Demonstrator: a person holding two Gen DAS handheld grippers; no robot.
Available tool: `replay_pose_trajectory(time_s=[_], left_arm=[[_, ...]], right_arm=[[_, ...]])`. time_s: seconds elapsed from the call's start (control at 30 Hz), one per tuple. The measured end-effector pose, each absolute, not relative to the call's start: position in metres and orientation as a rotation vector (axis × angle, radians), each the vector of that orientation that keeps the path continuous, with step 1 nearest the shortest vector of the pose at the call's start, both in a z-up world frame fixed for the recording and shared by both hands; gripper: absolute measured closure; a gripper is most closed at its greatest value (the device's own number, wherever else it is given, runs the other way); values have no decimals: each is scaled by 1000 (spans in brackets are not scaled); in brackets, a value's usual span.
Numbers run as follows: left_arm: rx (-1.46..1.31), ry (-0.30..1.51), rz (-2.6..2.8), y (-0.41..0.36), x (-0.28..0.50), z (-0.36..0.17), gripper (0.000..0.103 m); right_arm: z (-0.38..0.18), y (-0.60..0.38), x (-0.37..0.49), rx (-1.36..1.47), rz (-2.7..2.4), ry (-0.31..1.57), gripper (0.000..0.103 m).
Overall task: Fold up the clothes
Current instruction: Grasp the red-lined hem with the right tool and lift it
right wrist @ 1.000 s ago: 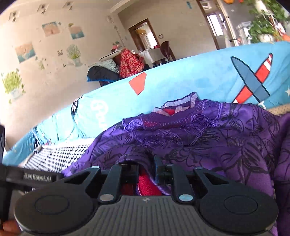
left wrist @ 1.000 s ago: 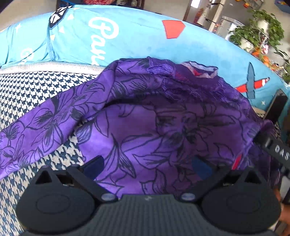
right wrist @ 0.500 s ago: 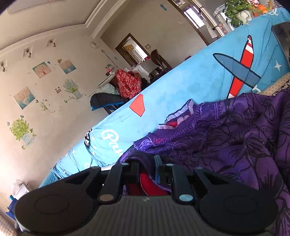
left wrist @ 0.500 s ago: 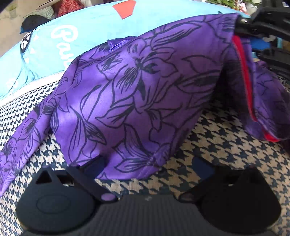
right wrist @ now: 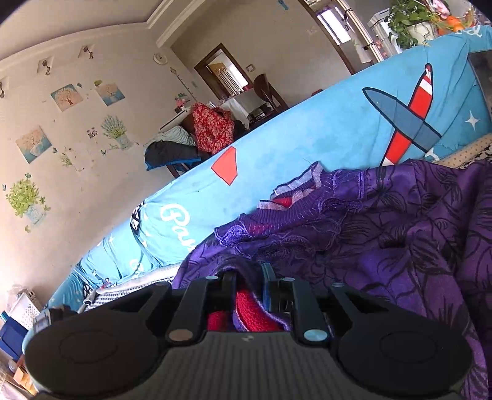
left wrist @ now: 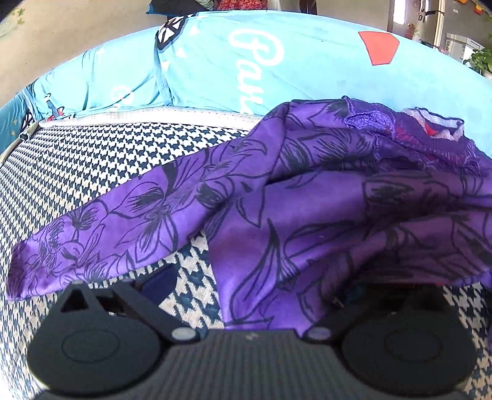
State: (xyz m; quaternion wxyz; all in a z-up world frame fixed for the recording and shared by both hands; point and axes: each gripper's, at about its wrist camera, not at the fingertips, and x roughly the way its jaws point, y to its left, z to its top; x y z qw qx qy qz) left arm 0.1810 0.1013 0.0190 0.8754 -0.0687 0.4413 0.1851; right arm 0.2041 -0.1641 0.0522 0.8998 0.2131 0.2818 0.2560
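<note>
A purple garment [left wrist: 323,215] with black flower outlines and a red lining lies bunched on the houndstooth cover [left wrist: 92,160]. One sleeve [left wrist: 101,237] stretches out flat to the left. My left gripper [left wrist: 252,286] hovers low over the garment's near edge with its jaws wide apart. Its left finger [left wrist: 160,283] shows its blue pad, and cloth drapes over the right finger. In the right wrist view, my right gripper [right wrist: 247,277] is shut on a fold of the purple garment [right wrist: 399,234], with red lining bunched between its fingers.
A light blue cushion cover [left wrist: 246,61] with white lettering and a plane print [right wrist: 409,123] rises behind the garment. Beyond it are a chair piled with clothes [right wrist: 209,129], potted plants [right wrist: 412,21] and a wall with stickers.
Half a second ago the garment hung raised from the right gripper, in front of the left camera. It now lies lower, bunched over the left gripper's right finger. The right gripper keeps its hold.
</note>
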Motion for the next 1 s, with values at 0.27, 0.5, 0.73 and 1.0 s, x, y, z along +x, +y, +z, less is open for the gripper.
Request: replay_pose_trajectory(time_s=[0.27,0.5,0.73,1.0], left_arm=[[-154,926,404,111,192,22,0],[-203,926,420,120,197,20,0],[-203,918,431,121,198,18,0],[-186,875,497,121,191,24,0]], right_arm=[[46,-157,206,344,512,602,83],[37,-146,209,245,525,632,62],[29,-127,207,128,524,626,60],[30,-120,201,91,479,559,84]])
